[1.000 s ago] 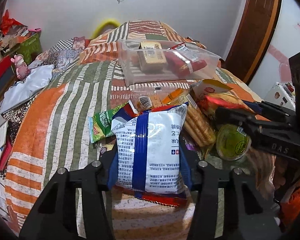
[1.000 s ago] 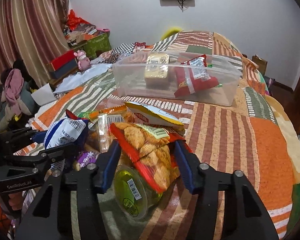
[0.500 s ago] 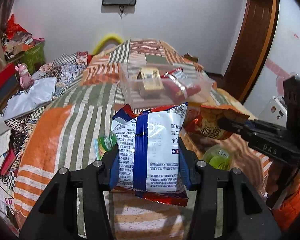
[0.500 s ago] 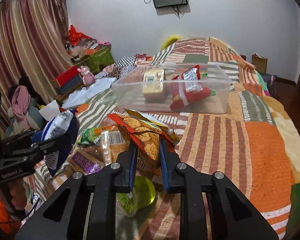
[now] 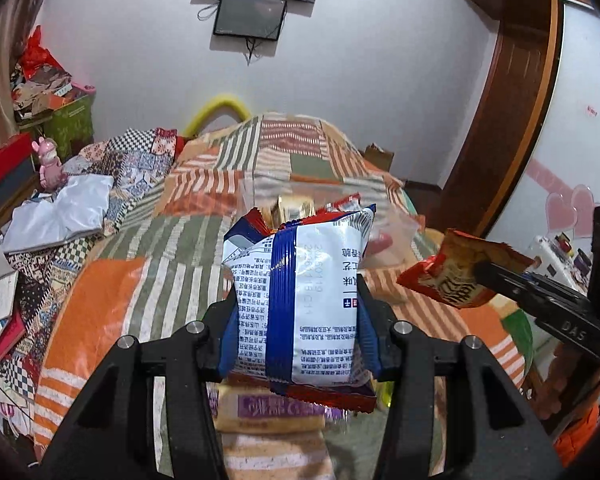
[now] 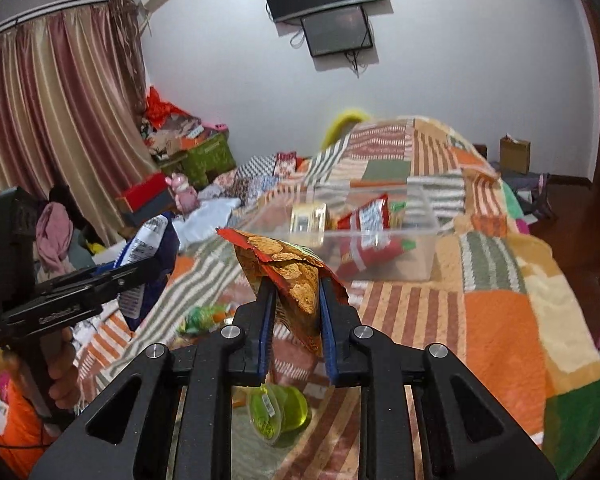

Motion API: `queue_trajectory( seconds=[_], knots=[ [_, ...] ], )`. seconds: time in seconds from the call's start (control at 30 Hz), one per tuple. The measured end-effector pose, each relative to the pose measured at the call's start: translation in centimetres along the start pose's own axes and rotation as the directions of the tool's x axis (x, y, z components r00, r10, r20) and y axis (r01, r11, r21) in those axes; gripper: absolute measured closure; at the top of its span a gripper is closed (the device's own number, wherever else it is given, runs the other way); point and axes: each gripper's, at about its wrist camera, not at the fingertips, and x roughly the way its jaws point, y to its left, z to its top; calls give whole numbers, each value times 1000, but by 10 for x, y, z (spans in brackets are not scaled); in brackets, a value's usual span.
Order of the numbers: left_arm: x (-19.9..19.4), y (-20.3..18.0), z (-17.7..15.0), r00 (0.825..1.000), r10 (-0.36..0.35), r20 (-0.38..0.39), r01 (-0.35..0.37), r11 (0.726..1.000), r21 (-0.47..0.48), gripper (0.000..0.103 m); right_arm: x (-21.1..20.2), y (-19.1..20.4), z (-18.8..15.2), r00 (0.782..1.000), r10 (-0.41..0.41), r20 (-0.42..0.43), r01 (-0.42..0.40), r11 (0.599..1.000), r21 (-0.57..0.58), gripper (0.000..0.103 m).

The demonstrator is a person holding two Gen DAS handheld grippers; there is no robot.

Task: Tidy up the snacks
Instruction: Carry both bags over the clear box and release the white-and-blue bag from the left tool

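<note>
1. left wrist view: the left gripper is clamped on a white-and-blue snack bag, its blue pads pressing the bag's two sides; the bag stands upright between them, lifted clear of the patchwork bedspread.
2. left wrist view: the clear plastic bin lies on the bedspread directly behind the bag, blurred and partly hidden by it; a red packet shows at the bin's near edge.
3. left wrist view: to the right of the bin, the right gripper pinches a red-orange chip bag in the air.
4. left wrist view: nearer than the bin, below the held bag, a purple-labelled pack lies on the bedspread.
5. right wrist view: the right gripper is closed tight on the red-orange chip bag, which rises crumpled from between the pads.
6. right wrist view: the clear plastic bin sits beyond the chip bag, holding a red packet and a pale yellow pack.
7. right wrist view: nearer than the bin, a green jelly cup rests on the patchwork bedspread below the gripper; a green packet lies to its left.
8. right wrist view: left of the bin, the left gripper holds the white-and-blue snack bag aloft.
</note>
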Motion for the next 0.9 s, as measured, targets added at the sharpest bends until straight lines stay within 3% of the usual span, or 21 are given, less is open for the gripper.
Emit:
queue_trajectory(
  seconds=[0.37, 0.9],
  knots=[
    [21, -9, 38, 1000, -4, 25, 3, 1000, 7, 54, 12, -9, 38, 998, -17, 66, 19, 1000, -20, 84],
    [119, -11, 91, 999, 26, -25, -26, 1000, 18, 54, 104, -41, 56, 998, 27, -52, -25, 999, 36, 84]
  ],
)
